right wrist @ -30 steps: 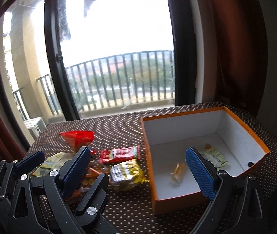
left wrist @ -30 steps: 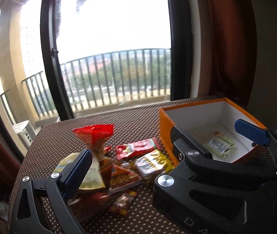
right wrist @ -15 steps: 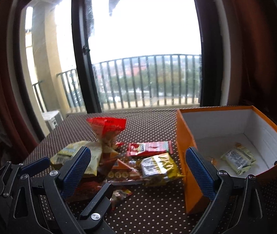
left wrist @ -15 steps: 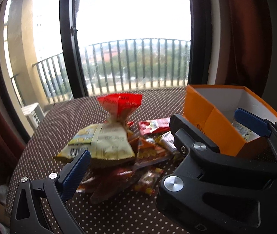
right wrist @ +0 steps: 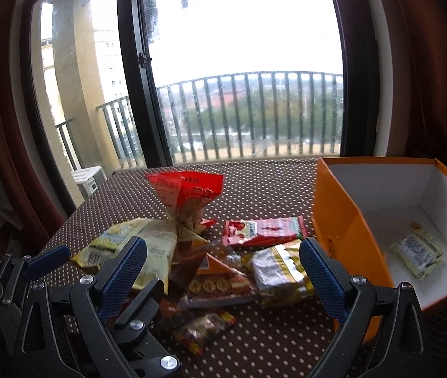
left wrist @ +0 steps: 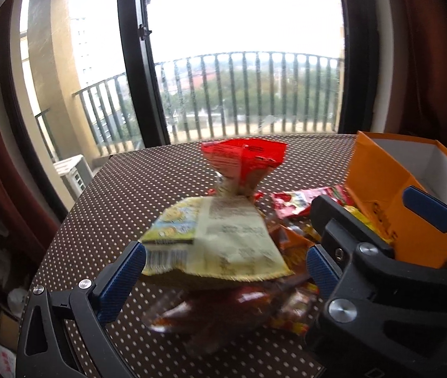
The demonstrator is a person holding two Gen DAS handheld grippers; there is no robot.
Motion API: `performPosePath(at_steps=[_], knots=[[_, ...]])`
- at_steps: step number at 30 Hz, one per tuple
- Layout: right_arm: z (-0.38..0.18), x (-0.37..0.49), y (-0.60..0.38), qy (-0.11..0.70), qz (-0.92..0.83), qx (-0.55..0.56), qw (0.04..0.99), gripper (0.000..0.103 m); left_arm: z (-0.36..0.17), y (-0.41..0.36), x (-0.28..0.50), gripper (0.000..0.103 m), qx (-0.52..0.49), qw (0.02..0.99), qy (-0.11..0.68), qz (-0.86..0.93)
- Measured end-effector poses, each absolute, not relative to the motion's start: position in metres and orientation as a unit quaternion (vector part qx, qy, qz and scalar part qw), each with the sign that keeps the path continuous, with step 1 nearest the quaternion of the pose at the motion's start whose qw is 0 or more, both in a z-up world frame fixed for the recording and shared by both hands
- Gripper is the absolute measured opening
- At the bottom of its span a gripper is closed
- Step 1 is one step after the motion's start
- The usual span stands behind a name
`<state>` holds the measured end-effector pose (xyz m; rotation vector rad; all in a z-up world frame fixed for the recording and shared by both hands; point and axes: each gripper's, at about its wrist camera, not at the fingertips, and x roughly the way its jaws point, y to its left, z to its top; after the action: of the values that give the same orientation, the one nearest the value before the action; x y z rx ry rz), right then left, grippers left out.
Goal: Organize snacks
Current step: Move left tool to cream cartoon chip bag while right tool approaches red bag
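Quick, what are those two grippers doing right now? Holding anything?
Left gripper: open, empty, nearing the yellow snack bag.
Right gripper: open, empty, above the snack pile.

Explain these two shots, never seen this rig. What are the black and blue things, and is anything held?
There is no robot arm. A person carries one handheld two-finger tool in each hand, and each tool has a fisheye camera looking forward along its fingers.

In the left wrist view, the left tool is open and holds nothing; it points at a pale yellow snack bag. The black shape beside it is the right tool.

In the right wrist view, the right tool is also open and holds nothing.

On the dotted tablecloth lies a pile of snack packets, among them a red-topped bag and a red packet. The orange box to the right already holds one pale packet.
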<state>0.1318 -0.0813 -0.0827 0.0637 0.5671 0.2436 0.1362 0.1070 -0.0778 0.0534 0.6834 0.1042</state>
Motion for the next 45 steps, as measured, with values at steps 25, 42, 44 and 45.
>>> performPosePath(at_steps=[25,42,44,45], knots=[[-0.1,0.218,-0.023,0.319,0.158,0.031,0.934,0.099,-0.096,0.151,0.205,0.103,0.004,0.906,0.417,0.071],[-0.112,0.239,-0.02,0.361,0.169,0.027,0.917,0.044,-0.105,0.156,0.21,0.103,-0.013,0.901,0.428,0.066],[-0.111,0.237,-0.019,0.359,0.17,0.024,0.918,0.04,-0.105,0.154,0.208,0.102,-0.01,0.901,0.428,0.067],[-0.11,0.235,-0.019,0.355,0.169,0.024,0.919,0.038,-0.104,0.153,0.207,0.102,-0.011,0.902,0.426,0.071]])
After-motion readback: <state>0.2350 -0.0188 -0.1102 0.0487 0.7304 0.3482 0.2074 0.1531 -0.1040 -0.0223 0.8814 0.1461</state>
